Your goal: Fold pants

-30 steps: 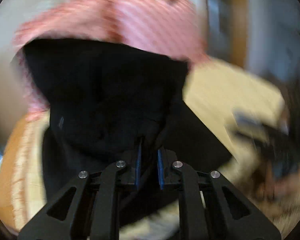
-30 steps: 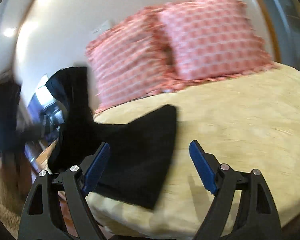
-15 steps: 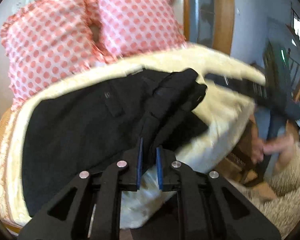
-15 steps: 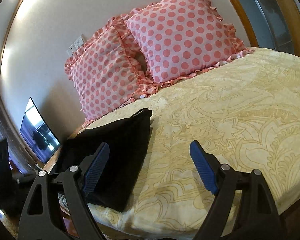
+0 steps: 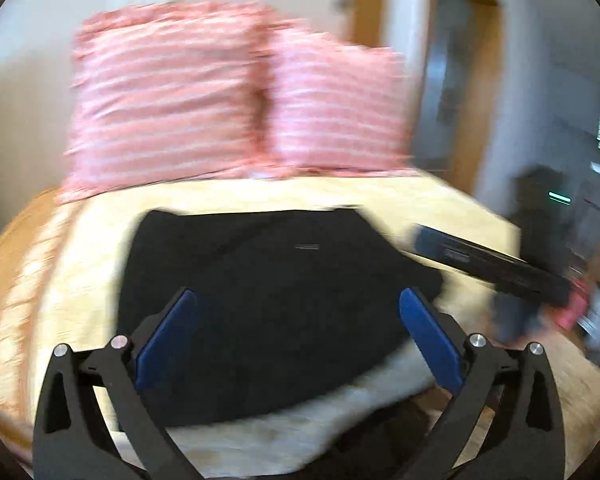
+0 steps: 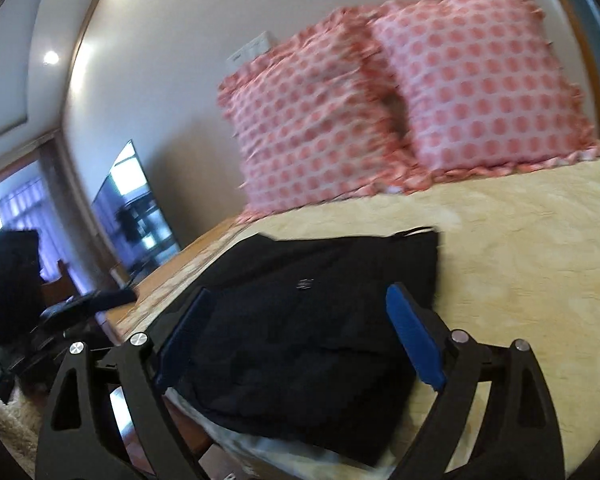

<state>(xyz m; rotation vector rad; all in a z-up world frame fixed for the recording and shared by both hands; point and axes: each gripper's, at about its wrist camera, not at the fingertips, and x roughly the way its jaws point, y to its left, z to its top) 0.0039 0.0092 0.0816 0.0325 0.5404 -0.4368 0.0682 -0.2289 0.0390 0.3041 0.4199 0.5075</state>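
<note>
The black pants (image 5: 276, 288) lie folded in a flat pile near the front corner of the yellow bed (image 5: 100, 248). They also show in the right wrist view (image 6: 312, 320). My left gripper (image 5: 298, 320) is open and empty, just above and in front of the pile. My right gripper (image 6: 296, 316) is open and empty too, over the near part of the pants. The right gripper's body (image 5: 488, 264) shows in the left wrist view, at the right of the pile.
Two pink dotted pillows (image 6: 400, 112) lean on the wall at the head of the bed. A wooden bed edge (image 6: 168, 276) runs along the left. A screen (image 6: 136, 208) and dark furniture (image 6: 12, 280) stand beyond it. A shaggy rug (image 6: 4, 420) lies below.
My left gripper has let go of the pants and opened wide. The pants now lie flat on the bed. My right gripper has moved left, over the pile.
</note>
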